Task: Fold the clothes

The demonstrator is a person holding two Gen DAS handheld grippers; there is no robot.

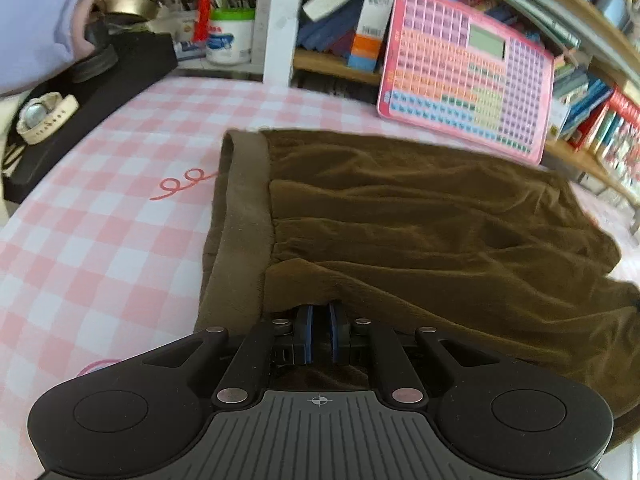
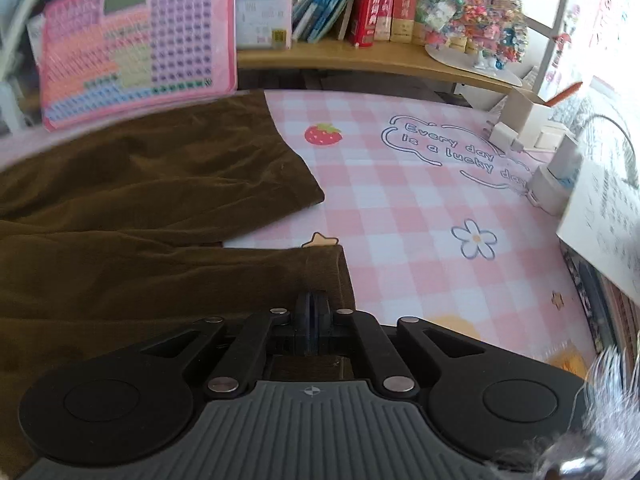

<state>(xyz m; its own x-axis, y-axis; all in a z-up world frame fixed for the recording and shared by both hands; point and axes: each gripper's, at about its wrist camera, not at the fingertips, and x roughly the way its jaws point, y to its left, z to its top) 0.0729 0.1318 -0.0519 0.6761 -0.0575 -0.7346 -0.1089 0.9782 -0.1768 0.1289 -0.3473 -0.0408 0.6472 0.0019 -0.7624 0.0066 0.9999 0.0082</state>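
The left gripper [image 1: 321, 312] and right gripper [image 2: 313, 304] are each pinching the wrinkled brown velvety trousers [image 1: 420, 216] at 6 o'clock on the pink checked tablecloth [image 2: 400, 208].

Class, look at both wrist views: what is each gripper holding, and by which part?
Both hold the brown trousers. The left gripper pinches the near edge by the waistband; the right gripper is shut on the near leg's hem.

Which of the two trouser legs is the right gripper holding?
The nearer leg, whose hem lies by the right gripper. The farther leg lies flat toward the pink chart, untouched.
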